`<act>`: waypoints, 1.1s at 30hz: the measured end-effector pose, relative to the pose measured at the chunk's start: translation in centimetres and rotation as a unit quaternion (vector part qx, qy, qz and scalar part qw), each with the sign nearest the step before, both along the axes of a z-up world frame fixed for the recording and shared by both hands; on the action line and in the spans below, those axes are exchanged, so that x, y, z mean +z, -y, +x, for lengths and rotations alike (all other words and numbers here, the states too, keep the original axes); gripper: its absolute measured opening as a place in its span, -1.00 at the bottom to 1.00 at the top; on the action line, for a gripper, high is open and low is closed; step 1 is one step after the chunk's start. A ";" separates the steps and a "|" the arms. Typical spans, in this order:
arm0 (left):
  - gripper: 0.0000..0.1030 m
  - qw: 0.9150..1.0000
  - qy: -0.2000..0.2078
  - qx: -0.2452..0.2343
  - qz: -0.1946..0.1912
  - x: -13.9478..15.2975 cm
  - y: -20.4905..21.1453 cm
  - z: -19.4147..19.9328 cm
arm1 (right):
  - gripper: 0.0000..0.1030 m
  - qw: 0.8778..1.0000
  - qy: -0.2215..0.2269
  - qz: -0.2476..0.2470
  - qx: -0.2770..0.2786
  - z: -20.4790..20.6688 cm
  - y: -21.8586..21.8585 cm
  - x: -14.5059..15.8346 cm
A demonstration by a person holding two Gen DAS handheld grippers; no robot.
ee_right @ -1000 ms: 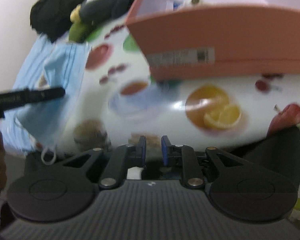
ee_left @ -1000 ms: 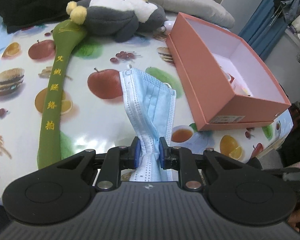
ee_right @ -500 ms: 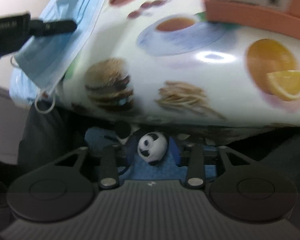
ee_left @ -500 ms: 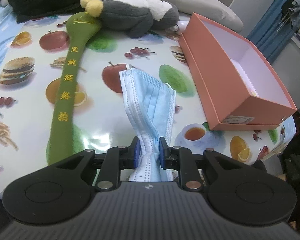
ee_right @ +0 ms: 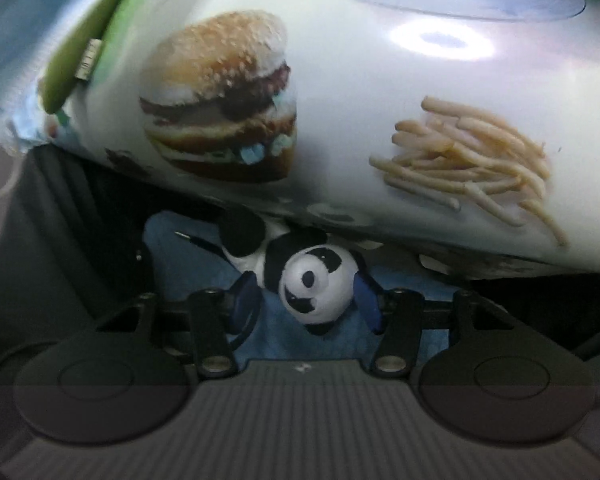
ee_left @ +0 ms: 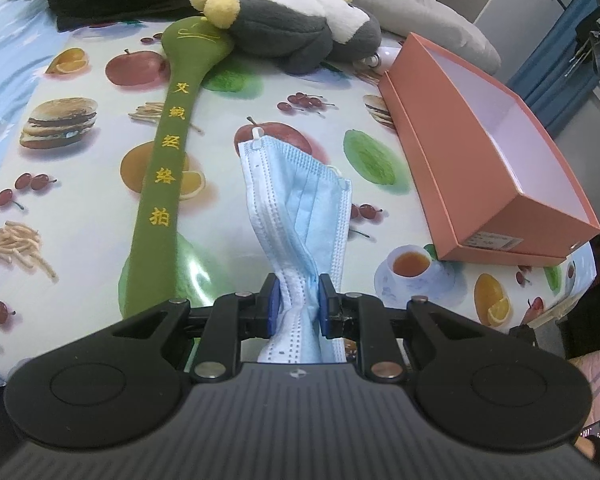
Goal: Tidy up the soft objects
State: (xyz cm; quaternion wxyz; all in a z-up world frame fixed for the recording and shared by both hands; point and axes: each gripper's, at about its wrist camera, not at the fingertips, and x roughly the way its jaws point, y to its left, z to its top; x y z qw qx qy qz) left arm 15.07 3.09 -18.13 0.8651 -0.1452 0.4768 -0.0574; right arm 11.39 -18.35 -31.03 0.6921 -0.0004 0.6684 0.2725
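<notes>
Left wrist view: over the tablecloth (ee_left: 100, 208), beside the open pink box (ee_left: 480, 152), my left gripper (ee_left: 296, 306) pinches the blue mask (ee_left: 300, 208). My right gripper (ee_right: 306, 300), jaws opening, straddles the panda plush (ee_right: 320, 284) below the table edge; I'd close next.

The right tool (ee_right: 306, 304) points down past the edge of the desk (ee_right: 380, 128), whose glossy cover is printed with a burger and fries. Its jaws are opening, and the head of a small panda plush (ee_right: 316, 284) sits between the blue pads (ee_right: 246, 304). The panda lies on blue cloth (ee_right: 188, 256) below the desk's edge. A green pad (ee_right: 80, 52) shows at upper left.
</notes>
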 end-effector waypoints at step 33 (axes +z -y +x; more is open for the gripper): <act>-0.57 1.000 0.007 -0.002 0.009 0.8 0.0 -0.6 | 0.02 1.000 -0.016 0.002 0.013 0.1 -1.2 -1.9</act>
